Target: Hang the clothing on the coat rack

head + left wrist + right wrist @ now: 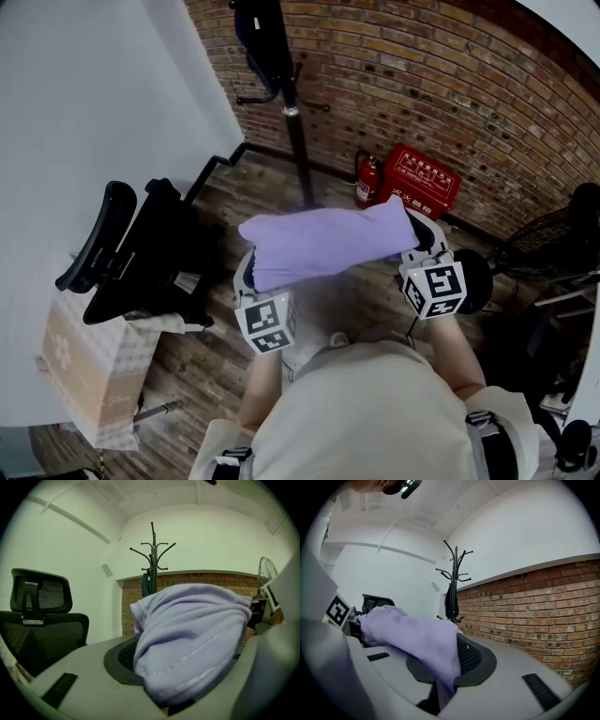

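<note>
A lilac garment [323, 244] hangs stretched between my two grippers in the head view. My left gripper [255, 272] is shut on its left end, where the cloth [192, 639] bulges thickly between the jaws. My right gripper [420, 246] is shut on the right end, the cloth [417, 644] pinched thin and draped away to the left. The black coat rack [286, 94] stands ahead by the brick wall, with a dark garment [251, 42] hanging on it. Its hooked top [152, 550] shows straight ahead in the left gripper view, and the coat rack [453, 581] also rises in the right gripper view.
A black office chair [141, 253] stands at the left beside a white wall. A cardboard box [80, 380] sits below it. A red fire extinguisher [367, 181] and a red box [417, 180] lie at the foot of the brick wall. A black fan [553, 239] is at the right.
</note>
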`<state>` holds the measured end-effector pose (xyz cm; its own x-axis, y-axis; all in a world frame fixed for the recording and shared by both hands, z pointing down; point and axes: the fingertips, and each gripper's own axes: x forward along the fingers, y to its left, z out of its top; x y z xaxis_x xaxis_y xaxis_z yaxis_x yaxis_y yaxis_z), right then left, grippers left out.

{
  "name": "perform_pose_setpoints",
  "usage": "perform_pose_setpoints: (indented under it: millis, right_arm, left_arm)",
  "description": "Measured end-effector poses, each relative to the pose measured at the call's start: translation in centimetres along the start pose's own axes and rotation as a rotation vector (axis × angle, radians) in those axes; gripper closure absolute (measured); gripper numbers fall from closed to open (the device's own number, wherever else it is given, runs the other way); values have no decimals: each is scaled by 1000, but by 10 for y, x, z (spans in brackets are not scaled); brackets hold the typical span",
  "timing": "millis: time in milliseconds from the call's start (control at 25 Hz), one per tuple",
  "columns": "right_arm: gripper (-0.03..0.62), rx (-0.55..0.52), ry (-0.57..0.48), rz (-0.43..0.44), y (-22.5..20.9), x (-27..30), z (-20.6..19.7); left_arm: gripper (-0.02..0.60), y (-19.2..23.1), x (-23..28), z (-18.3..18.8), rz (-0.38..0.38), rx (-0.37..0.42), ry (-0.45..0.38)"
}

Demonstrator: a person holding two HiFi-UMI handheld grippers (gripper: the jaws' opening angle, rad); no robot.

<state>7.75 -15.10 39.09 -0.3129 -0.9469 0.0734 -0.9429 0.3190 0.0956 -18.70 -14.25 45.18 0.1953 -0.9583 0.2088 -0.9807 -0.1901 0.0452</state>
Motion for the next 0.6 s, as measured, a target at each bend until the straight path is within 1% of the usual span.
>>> perform_pose_setpoints:
  millis: [240,400,600]
  right_arm:
    - [569,-1,-24,-1,-8,12,10]
    - [569,1,-46,5,-15,27,16]
    - [569,-2,-74,19,-29,56,22]
  left_arm:
    - [476,-2,11,13,-9,9,-14]
    - [476,-3,21,16,-13,13,3]
    - [476,-1,45,33,9,36,-45]
